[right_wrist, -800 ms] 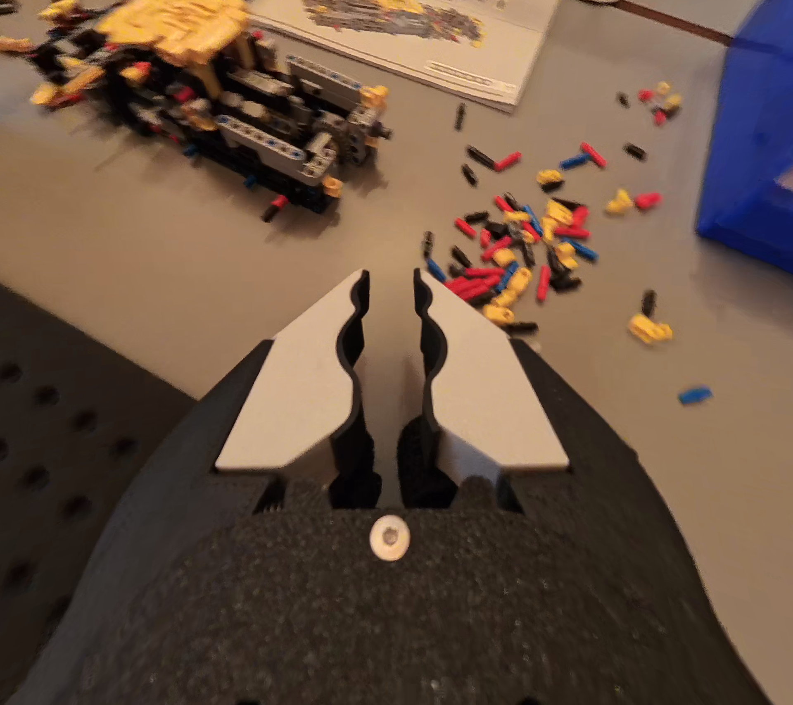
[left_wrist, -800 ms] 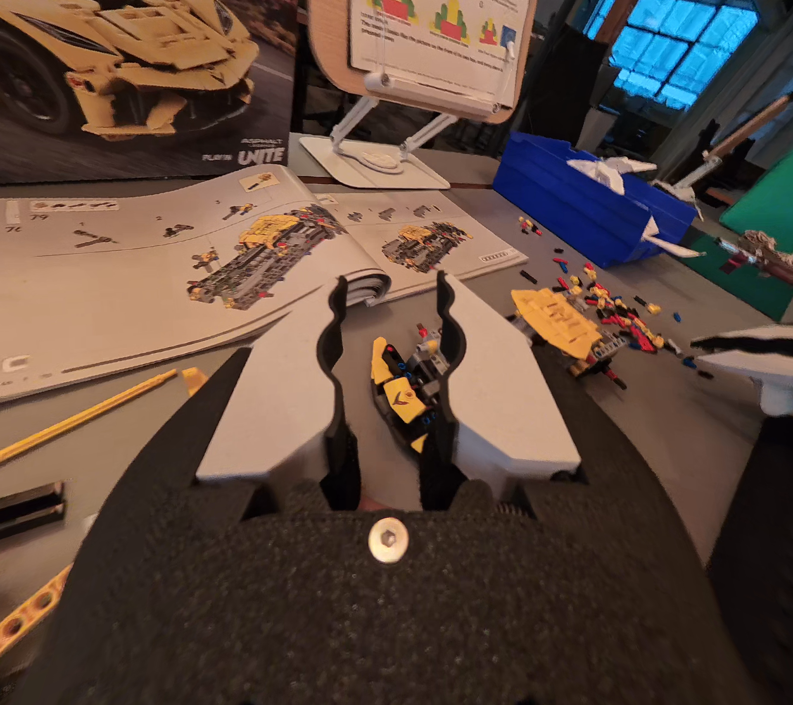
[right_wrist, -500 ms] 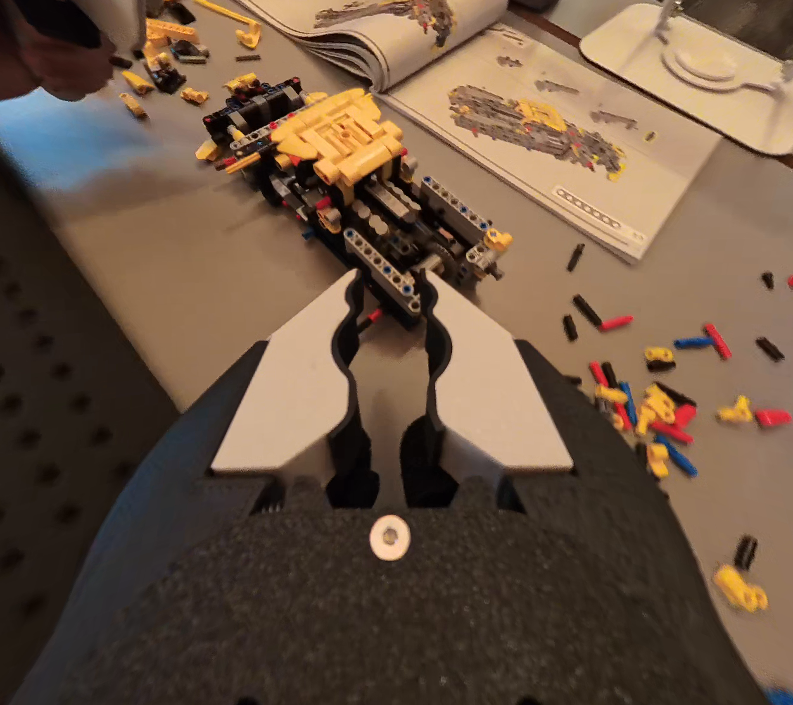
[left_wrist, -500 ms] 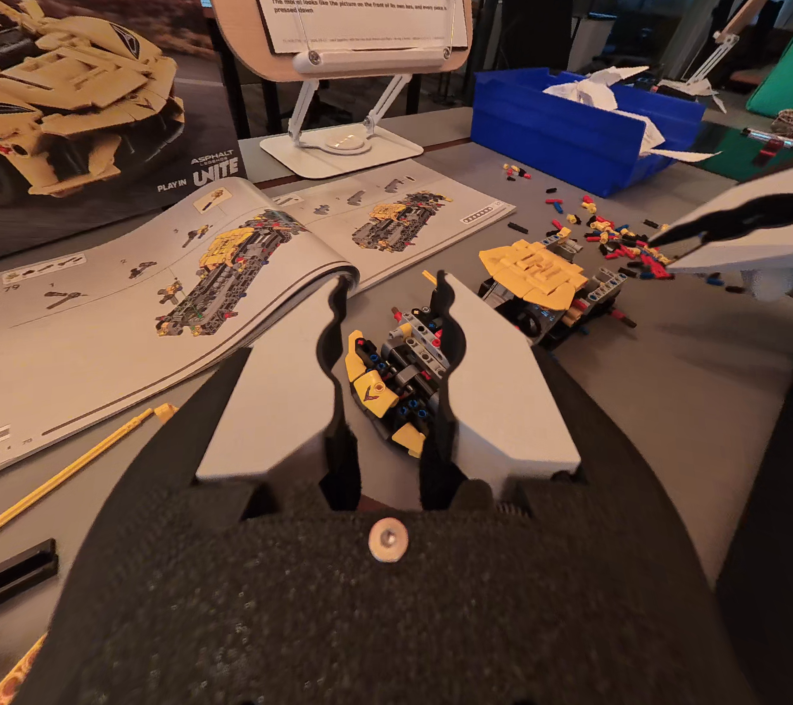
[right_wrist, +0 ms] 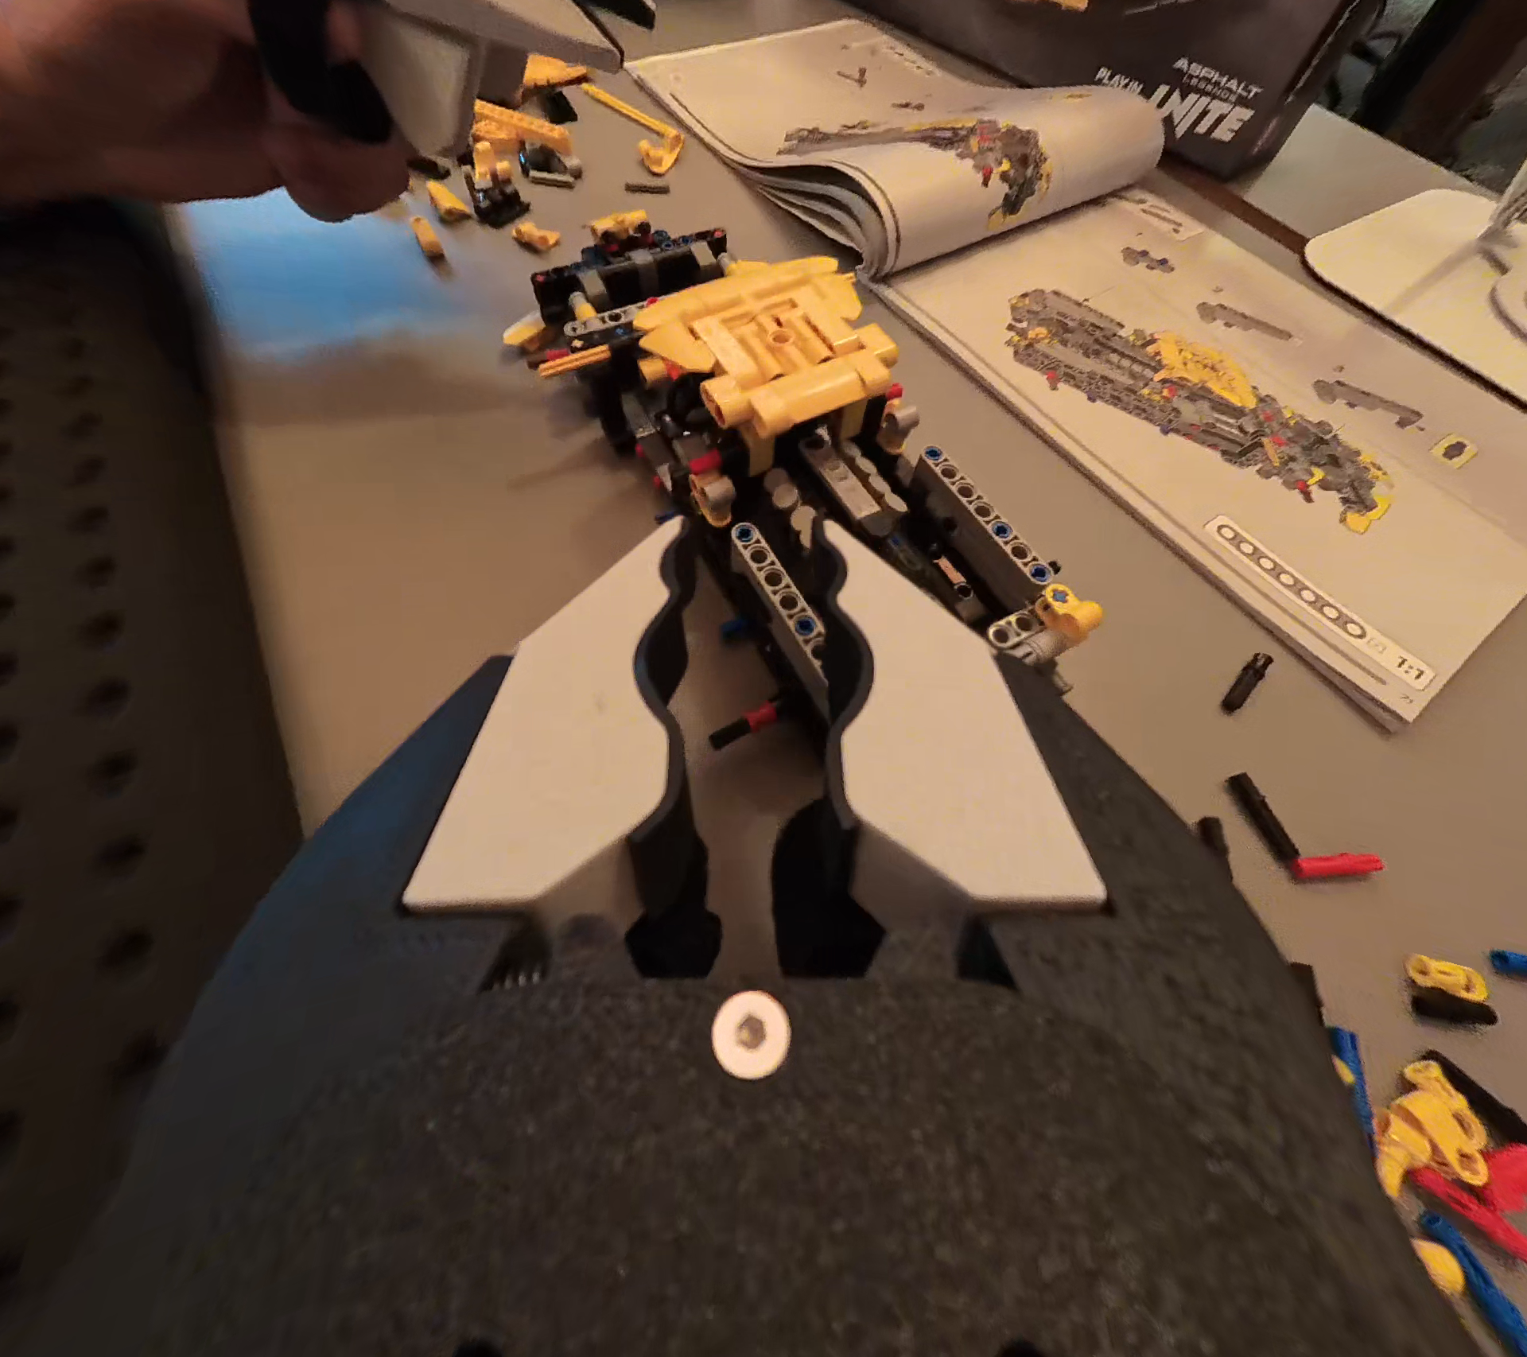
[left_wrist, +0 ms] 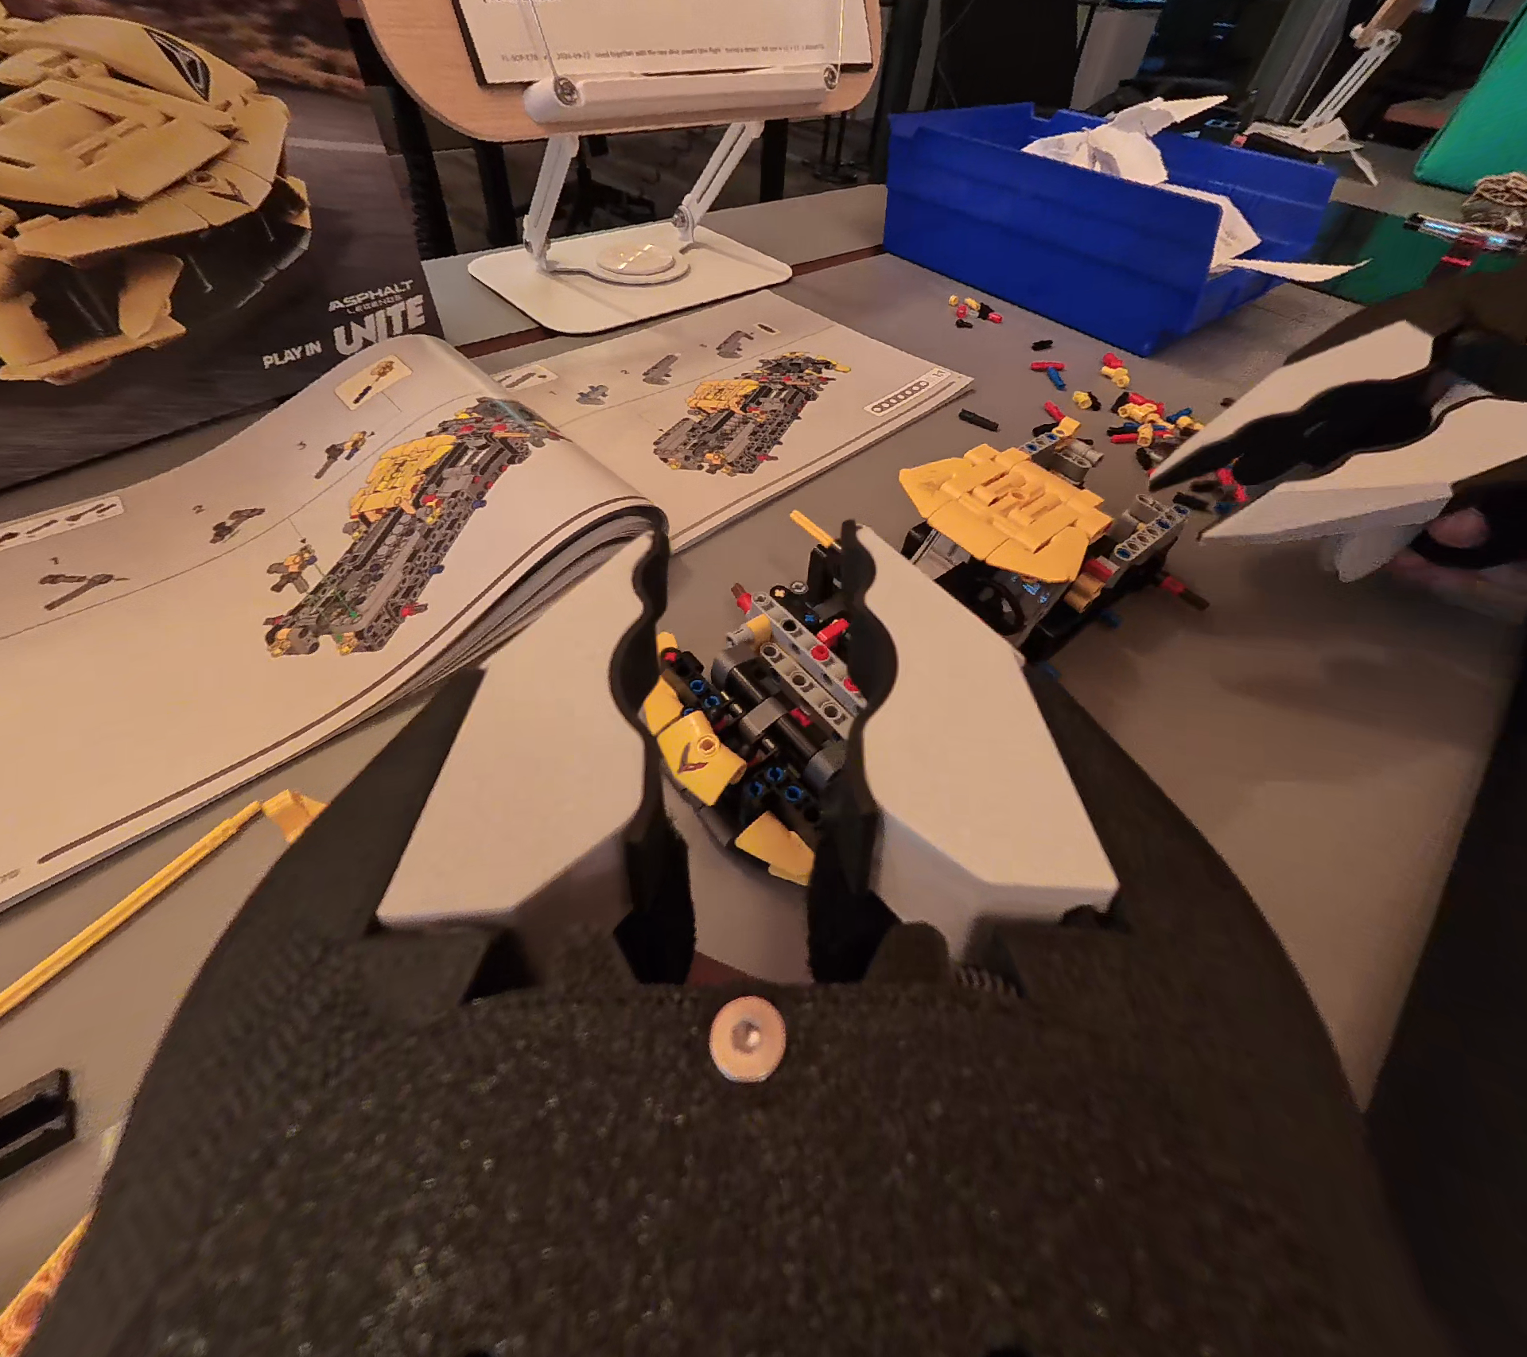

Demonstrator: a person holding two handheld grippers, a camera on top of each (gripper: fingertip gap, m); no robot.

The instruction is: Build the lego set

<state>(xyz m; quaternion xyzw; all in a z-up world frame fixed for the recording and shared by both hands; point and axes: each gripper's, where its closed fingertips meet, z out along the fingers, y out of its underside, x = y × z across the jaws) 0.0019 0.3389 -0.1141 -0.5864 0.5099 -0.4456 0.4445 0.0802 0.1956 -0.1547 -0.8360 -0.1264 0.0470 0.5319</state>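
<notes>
1. Both pairs of fingers stand apart, gripping nothing: the left gripper (left_wrist: 752, 573) and right gripper (right_wrist: 756, 549) frame opposite ends of the half-built car (right_wrist: 768, 408) on the table.
2. Risk, as I judge it: closing on a protruding pin or a yellow panel instead of the grey beams could pop pieces loose or skid the chassis.
3. Each gripper is hand-held, angled down toward the table.

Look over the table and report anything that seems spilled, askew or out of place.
Small red, blue, yellow and black pins lie scattered loose on the table in front of the blue bin, which holds crumpled paper rather than parts. The instruction booklet bulges at its fold. The half-built car sits flat, nothing visibly broken.
</notes>
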